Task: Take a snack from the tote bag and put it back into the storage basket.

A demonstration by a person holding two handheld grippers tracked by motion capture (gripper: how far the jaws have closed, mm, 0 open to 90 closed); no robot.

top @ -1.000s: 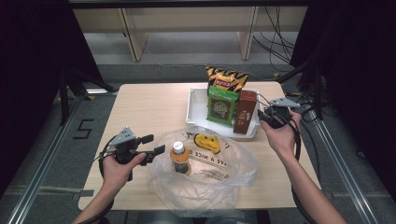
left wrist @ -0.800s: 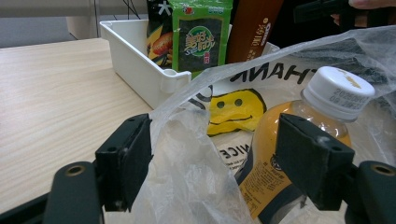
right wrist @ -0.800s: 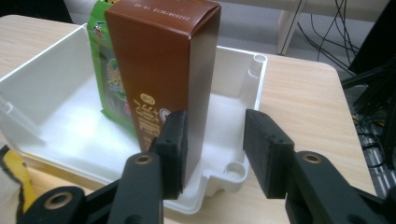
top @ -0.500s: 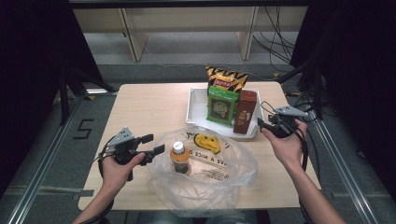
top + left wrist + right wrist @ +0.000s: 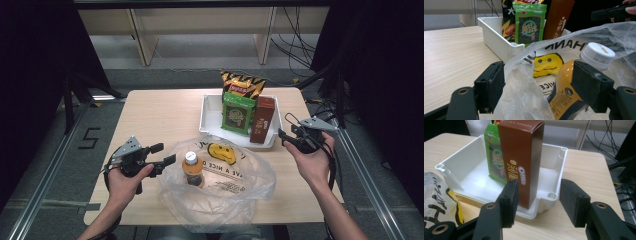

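Resting over a wooden table (image 5: 165, 115), both hand-held grippers gape wide, gripping nothing.

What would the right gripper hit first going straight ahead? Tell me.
Most likely the brown Oreo box, standing upright in the white bin. The right gripper has open jaws, just opening, nothing between them; depth is unclear.

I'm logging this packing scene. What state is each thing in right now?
Bottle: upright inside the bag, cap on.
Plastic bag: mouth open, lying on the table.
White bin: holds three snacks.
Brown box: upright in the bin.
Green packet: upright, sealed.
Chip bag: upright, behind.
Left tool: open around the bag's edge.
Right tool: open, empty.
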